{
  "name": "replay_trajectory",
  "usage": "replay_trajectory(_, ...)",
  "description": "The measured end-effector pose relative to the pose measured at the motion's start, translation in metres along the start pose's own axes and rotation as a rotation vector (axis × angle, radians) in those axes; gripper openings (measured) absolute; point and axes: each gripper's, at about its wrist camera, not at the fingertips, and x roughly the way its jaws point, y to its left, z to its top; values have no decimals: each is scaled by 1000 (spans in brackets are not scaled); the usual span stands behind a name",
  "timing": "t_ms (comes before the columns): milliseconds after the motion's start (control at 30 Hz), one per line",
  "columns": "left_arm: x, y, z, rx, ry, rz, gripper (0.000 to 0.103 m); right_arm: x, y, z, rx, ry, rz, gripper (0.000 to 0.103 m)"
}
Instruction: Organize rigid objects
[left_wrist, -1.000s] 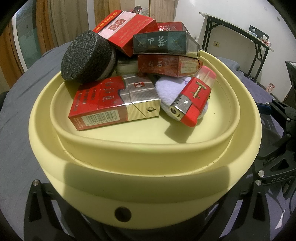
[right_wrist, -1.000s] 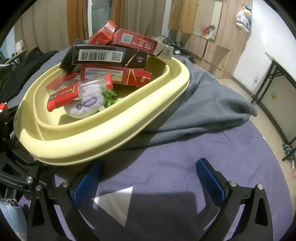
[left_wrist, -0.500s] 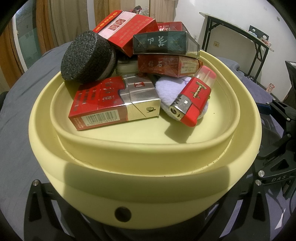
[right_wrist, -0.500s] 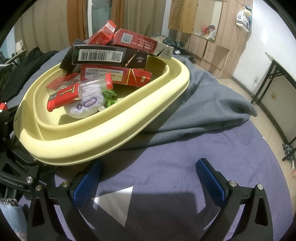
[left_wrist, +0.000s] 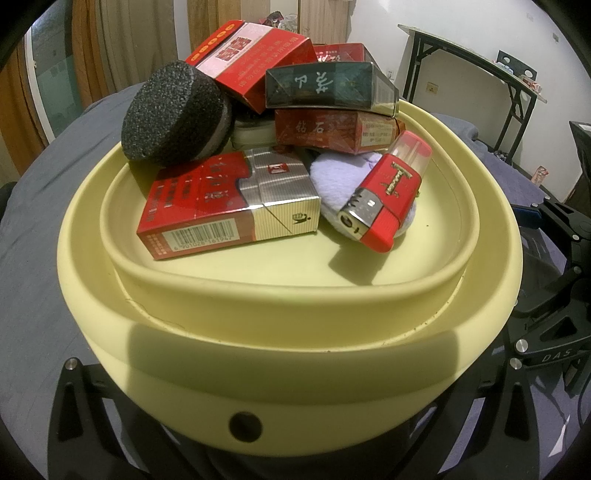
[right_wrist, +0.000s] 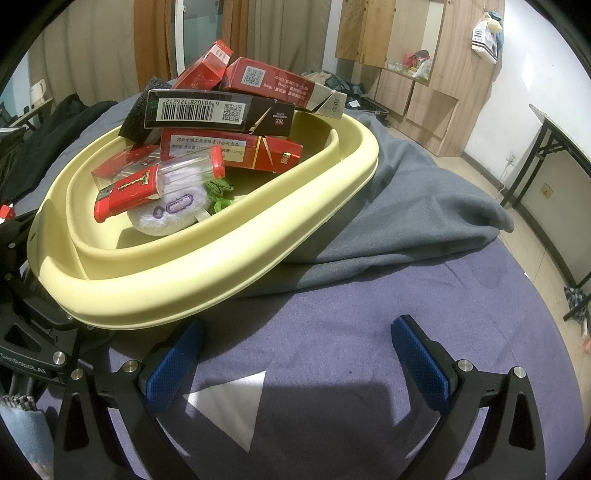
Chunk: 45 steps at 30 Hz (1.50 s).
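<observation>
A pale yellow basin (left_wrist: 288, 332) (right_wrist: 221, 258) fills the left wrist view. It holds several red cigarette packs (left_wrist: 221, 206), a dark pack (left_wrist: 328, 85), a red lighter (left_wrist: 388, 199) (right_wrist: 129, 192), a black sponge block (left_wrist: 173, 114) and a lilac puff (left_wrist: 343, 177). My left gripper (left_wrist: 291, 443) sits under the basin's near rim. Its finger arms stand wide apart and its tips are hidden by the basin. My right gripper (right_wrist: 297, 328) is open over the purple cloth, just right of the basin, with nothing between its blue pads (right_wrist: 421, 362).
The basin's far side rests on a bunched grey blanket (right_wrist: 406, 221) over the purple-covered round table (right_wrist: 369, 369). A black folding table (right_wrist: 554, 140) and wooden cabinets (right_wrist: 406, 55) stand beyond. Dark clothing (right_wrist: 55, 129) lies at far left.
</observation>
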Motion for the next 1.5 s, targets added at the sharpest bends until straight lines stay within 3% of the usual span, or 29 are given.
replay_trajectory(1500, 0, 0, 0, 0, 0, 0, 103, 2, -1, 0, -11, -1, -6, 103)
